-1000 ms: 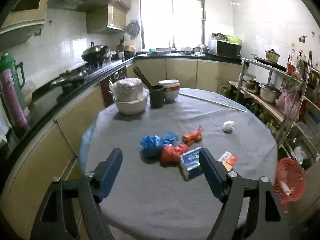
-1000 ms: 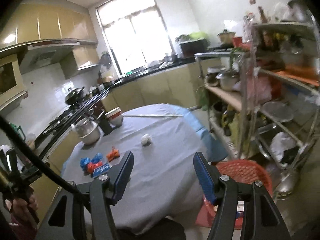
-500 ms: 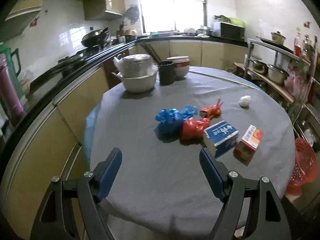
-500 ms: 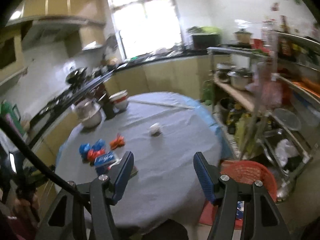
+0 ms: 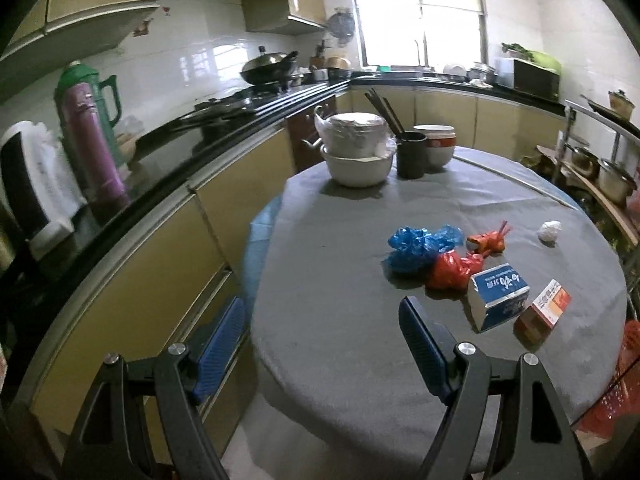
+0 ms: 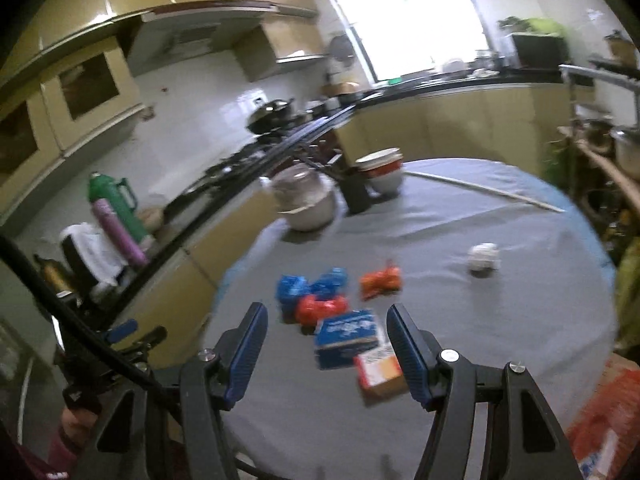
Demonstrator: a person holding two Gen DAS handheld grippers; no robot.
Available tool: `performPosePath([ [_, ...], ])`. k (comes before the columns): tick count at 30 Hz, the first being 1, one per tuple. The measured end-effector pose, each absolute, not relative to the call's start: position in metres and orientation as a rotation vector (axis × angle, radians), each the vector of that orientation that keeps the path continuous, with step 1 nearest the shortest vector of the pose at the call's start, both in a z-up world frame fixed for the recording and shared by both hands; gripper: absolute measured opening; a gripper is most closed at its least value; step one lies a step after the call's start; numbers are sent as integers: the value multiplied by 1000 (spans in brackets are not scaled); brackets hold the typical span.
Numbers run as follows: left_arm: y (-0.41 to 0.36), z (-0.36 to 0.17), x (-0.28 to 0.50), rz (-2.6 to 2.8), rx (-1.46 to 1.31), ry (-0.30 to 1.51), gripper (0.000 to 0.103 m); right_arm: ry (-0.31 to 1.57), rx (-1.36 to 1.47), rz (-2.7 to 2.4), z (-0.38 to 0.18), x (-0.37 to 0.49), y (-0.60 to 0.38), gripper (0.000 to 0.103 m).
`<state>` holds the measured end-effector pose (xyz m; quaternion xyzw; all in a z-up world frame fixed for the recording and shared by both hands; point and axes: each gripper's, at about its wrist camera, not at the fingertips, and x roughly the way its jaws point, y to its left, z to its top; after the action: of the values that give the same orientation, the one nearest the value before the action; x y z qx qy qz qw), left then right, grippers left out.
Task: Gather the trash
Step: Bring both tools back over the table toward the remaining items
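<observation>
Trash lies on the grey-clothed round table (image 5: 340, 280): a blue plastic bag (image 5: 416, 246), a red bag (image 5: 452, 270), an orange wrapper (image 5: 486, 240), a white paper ball (image 5: 550, 232), a blue carton (image 5: 500, 296) and a small orange box (image 5: 544, 312). My left gripper (image 5: 322, 312) is open and empty over the table's near left edge, short of the pile. My right gripper (image 6: 326, 316) hangs open above the near side, with the blue carton (image 6: 346, 336) and orange box (image 6: 378, 374) seen between its fingers but untouched. A red basket (image 6: 608, 412) stands by the table at the right.
At the table's far side stand stacked white bowls (image 5: 358, 152), a black cup with chopsticks (image 5: 410, 154), a red-banded bowl (image 5: 436, 146) and a long stick (image 6: 484, 192). The dark counter (image 5: 168, 168) with thermoses runs along the left. A shelf rack (image 5: 600, 184) with pots stands at the right.
Both views have swung left. The right gripper has come in low over the table toward the cartons. The left gripper has shifted to the table's left edge. Both jaws keep their width.
</observation>
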<state>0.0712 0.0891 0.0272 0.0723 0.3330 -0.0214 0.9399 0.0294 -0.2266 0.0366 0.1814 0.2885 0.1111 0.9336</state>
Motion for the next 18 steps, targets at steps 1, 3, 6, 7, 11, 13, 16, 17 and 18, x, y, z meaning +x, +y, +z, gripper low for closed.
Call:
performPosePath([
  [1, 86, 29, 67, -35, 145, 680, 80, 590, 371, 239, 34, 30, -225, 66],
  [3, 78, 31, 61, -29, 142, 688, 80, 596, 372, 265, 29, 26, -229, 66],
  [6, 60, 30, 53, -59, 141, 723, 80, 584, 381, 254, 22, 13, -245, 66],
  [7, 52, 30, 50, -76, 142, 735, 80, 581, 393, 251, 21, 10, -251, 66],
  [11, 23, 35, 38, -127, 163, 741, 80, 546, 431, 191, 14, -19, -285, 66],
  [13, 7, 37, 32, -147, 188, 737, 80, 535, 440, 157, 12, -35, -301, 66],
  [16, -16, 40, 23, -197, 211, 740, 80, 519, 449, 112, 8, -58, -322, 66],
  [17, -24, 40, 20, -220, 212, 747, 80, 513, 448, 91, 6, -67, -329, 66],
  [18, -30, 40, 19, -236, 209, 755, 80, 509, 448, 76, 5, -74, -335, 66],
])
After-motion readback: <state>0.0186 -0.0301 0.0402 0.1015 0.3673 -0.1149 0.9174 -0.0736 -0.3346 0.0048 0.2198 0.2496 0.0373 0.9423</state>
